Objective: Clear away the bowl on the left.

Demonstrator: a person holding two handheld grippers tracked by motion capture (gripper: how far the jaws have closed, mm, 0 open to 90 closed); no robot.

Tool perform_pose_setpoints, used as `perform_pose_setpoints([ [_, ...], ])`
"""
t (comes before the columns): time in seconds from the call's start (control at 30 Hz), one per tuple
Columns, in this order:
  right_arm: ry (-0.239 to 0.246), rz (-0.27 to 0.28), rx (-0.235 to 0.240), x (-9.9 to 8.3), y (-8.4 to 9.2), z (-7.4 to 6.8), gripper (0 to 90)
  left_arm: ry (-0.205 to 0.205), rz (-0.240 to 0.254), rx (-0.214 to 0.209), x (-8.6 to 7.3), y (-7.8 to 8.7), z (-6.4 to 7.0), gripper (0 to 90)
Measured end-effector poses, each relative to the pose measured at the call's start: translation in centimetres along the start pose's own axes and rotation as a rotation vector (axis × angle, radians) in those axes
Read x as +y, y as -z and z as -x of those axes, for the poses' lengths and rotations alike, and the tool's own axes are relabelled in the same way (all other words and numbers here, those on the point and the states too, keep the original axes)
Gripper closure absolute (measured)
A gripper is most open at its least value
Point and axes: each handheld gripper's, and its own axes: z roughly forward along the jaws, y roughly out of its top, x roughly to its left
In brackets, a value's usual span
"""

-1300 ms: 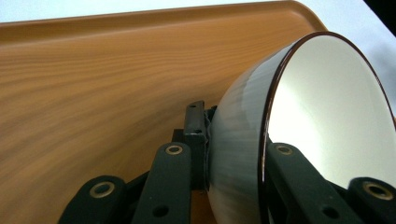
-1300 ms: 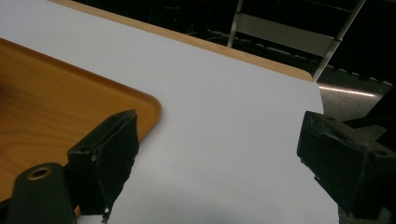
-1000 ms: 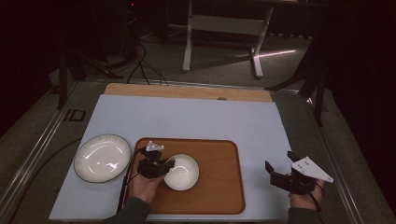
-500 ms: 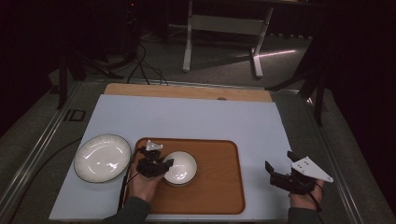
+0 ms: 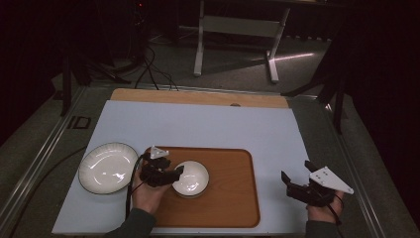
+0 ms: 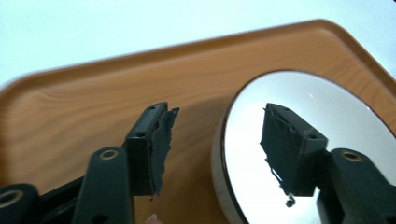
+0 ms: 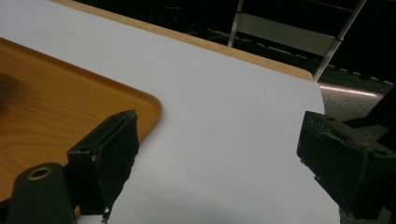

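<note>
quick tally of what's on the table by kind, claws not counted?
Plates: 1, white plate on the mat, left of the tray.
Bowls: 1, white bowl on the tray.
Trays: 1, wooden tray.
Total: 3

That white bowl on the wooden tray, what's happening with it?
A person at a table holds a two-jaw gripper in each hand. The left gripper is open, its jaws straddling the near rim of the small white bowl, one inside and one outside, not closed on it. The bowl sits on the brown wooden tray. A larger white ribbed plate lies on the pale blue mat left of the tray. The right gripper waits open, off to the tray's right.
</note>
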Motion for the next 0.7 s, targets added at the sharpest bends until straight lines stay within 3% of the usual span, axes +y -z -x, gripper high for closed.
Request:
perform_pose_setpoints([
  [0.4,0.003,-0.001,0.005,0.0,0.0,0.0,12.3,-0.065,0.077,0.084,1.1,3.1,-0.8,37.4],
  [0.7,0.002,-0.005,0.015,0.0,-0.1,-0.1,12.3,-0.084,0.142,0.120,1.4,5.6,-2.7,37.1],
])
